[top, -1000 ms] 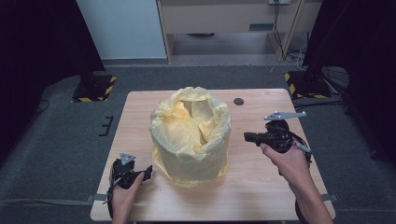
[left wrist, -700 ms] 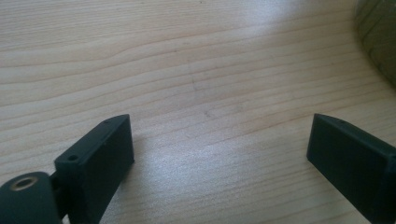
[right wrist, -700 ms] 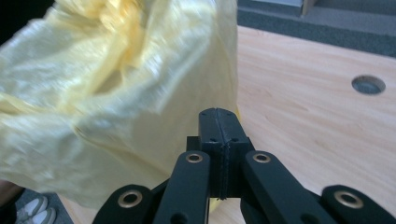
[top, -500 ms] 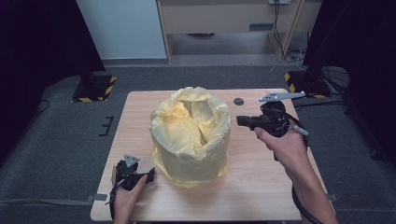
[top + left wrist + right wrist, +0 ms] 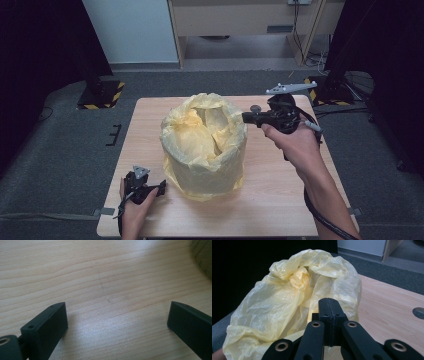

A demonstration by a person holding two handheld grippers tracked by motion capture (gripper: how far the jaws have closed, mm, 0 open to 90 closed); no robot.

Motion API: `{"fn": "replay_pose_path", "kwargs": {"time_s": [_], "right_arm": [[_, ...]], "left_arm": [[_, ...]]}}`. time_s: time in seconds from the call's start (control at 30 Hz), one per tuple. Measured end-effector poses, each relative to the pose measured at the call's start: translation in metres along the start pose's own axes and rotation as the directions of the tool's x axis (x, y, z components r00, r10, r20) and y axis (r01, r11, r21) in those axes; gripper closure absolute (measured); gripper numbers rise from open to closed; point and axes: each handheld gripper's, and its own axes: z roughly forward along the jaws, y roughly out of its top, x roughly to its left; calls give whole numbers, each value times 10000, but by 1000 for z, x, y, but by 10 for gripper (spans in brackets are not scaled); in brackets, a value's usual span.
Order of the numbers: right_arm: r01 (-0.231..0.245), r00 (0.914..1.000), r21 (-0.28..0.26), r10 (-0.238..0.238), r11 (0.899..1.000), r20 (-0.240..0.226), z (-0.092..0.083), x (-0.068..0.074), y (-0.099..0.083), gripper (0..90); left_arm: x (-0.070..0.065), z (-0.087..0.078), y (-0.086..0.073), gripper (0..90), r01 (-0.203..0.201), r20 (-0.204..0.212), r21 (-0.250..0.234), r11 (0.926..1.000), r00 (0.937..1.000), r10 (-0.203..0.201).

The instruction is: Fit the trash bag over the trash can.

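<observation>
A yellow plastic bag (image 5: 205,145) stands open-mouthed in the middle of the wooden table (image 5: 280,200), its crumpled rim folded outward over what looks like a round container underneath (the container itself is hidden by the plastic). In the high view the right gripper (image 5: 247,117) is held above the table at the bag's right side, level with the rim and just beside it, its tip pointing toward the bag; the right gripper view shows its two black jaws pressed flat together with nothing between them, the bag's folds (image 5: 294,295) directly ahead. The left gripper (image 5: 161,187) sits low at the near left corner of the table, close to the bag's base; in the left gripper view its jaws stand wide apart over bare wood grain. A small dark round disc (image 5: 255,107) lies on the tabletop behind the right gripper.
</observation>
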Motion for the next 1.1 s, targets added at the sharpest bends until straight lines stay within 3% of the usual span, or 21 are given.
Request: {"fn": "replay_pose_path", "kwargs": {"time_s": [0.33,0.8,1.1], "right_arm": [[-51,9985,276,66,9996,-544,25,12,16,900],[-100,9972,681,150,9976,-734,57,15,30,900],[259,9942,1030,-149,9943,-1063,84,31,44,900]], "left_arm": [[0,0,-1,23,16,-26,-11,10000,10000,-16],[0,-1,-1,23,12,-25,-5,10000,10000,-12],[0,-1,-1,23,8,-17,-4,10000,10000,-8]]}}
